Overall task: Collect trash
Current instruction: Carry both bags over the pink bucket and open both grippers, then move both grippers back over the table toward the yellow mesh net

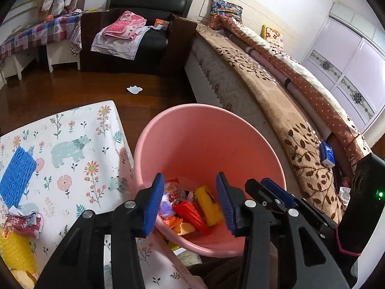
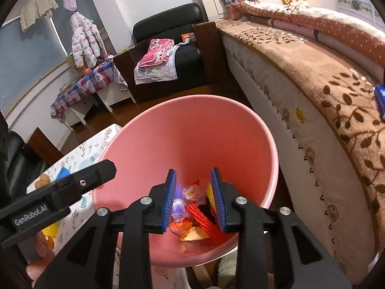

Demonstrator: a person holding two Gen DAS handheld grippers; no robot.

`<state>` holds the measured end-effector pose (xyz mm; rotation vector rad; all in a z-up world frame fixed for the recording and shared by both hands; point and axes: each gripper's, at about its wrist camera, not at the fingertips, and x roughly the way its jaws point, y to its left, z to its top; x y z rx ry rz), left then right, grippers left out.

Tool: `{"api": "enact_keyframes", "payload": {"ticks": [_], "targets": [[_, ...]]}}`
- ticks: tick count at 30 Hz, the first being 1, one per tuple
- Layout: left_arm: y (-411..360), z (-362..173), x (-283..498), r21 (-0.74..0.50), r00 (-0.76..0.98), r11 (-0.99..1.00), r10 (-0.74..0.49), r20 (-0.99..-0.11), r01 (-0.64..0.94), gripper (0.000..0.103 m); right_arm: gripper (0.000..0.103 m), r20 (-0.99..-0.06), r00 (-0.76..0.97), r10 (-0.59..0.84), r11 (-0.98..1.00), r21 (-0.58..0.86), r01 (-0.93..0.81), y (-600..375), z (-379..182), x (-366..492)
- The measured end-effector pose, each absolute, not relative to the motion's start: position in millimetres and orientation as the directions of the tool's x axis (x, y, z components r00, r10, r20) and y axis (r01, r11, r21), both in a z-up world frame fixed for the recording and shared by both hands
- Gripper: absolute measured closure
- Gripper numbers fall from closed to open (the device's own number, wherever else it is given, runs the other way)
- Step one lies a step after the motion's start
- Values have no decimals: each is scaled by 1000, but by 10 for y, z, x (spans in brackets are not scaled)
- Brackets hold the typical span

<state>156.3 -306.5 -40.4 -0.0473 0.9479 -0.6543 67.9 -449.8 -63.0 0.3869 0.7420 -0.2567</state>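
A pink bin stands beside the table and holds several wrappers and foam nets, red and yellow. My left gripper is open and empty above the bin's near rim. My right gripper is open above the same bin; a blurred purple wrapper shows between its fingers, below them. The right gripper also shows in the left wrist view. On the table lie a blue foam net, a crumpled wrapper and a yellow foam net.
The table has a floral cloth. A bed with a brown blanket runs along the right. A black armchair with pink clothes stands at the back. A white scrap lies on the wooden floor.
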Motion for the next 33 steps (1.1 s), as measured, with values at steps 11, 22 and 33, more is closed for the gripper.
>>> {"api": "enact_keyframes", "payload": {"ticks": [11, 22, 33], "targets": [[-2692, -199, 1311, -269, 462, 836, -499, -733, 477, 59, 72, -684, 709, -172, 916, 153, 370, -4150, -384, 490], [-2101, 133, 860, -205, 557, 874, -445, -701, 441, 59, 72, -661, 730, -173, 940, 109, 322, -3657, -114, 236], [-1504, 317, 487, -184, 626, 912, -387, -677, 365, 59, 72, -633, 761, -140, 968, 76, 241, -3091, 84, -25]]}}
